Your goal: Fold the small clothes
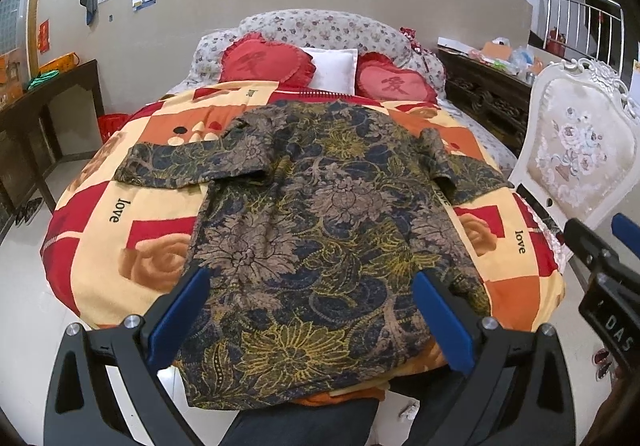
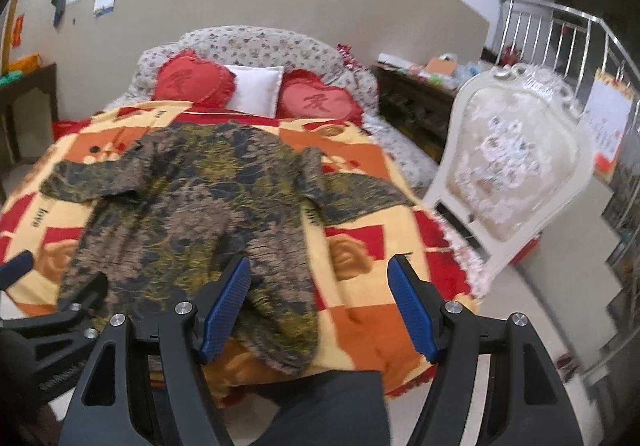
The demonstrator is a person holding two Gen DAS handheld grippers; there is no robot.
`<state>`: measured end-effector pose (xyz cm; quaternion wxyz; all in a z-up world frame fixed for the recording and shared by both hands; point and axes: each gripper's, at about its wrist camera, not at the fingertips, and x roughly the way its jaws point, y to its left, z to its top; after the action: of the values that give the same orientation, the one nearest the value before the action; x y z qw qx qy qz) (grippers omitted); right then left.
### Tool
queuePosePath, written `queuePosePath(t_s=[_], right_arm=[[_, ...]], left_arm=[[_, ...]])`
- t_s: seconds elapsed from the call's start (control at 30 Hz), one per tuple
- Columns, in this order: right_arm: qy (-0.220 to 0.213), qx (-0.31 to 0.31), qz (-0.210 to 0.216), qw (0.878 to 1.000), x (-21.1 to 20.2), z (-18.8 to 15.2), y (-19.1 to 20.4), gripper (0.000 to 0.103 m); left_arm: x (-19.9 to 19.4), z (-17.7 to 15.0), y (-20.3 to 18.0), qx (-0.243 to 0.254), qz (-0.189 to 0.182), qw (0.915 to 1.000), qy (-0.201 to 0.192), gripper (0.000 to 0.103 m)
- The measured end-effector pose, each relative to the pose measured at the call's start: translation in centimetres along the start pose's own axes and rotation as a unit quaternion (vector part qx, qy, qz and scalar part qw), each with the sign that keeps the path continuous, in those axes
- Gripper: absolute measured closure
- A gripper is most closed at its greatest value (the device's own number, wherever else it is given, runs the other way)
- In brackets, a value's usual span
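Hovering wide open and holding nothing, the left gripper [image 1: 312, 310] and right gripper [image 2: 320, 302] overlook the dark floral-print fabric garment [image 1: 320, 213] spread flat on the orange-red patchwork blanket [image 1: 120, 213], collar pointing toward 2 red heart-shaped cushions [image 1: 264, 63].

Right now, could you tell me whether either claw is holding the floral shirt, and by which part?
Nothing is held. The left claw and right claw both stand open above the floral shirt, near its hem, with no fabric pinched.
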<state>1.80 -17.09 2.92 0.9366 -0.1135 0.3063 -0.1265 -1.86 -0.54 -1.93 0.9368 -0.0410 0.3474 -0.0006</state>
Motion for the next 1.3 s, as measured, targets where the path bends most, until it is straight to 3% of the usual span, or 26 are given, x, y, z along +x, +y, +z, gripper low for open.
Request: queuePosePath(t_s=[0.27,1.3], right_arm=[[0.02,-0.032,-0.04,0.998,1.3,-0.8,0.3,0.031],[0.013,-0.052,-0.067,0.996,1.4,-1.1,0.6,0.031]], left_arm=[[0.3,-0.1,0.4,-0.005,0.003,1.0,0.006,0.0],[0.4,-0.2,0.9,-0.008,0.003,0.9999,0.006,0.0]])
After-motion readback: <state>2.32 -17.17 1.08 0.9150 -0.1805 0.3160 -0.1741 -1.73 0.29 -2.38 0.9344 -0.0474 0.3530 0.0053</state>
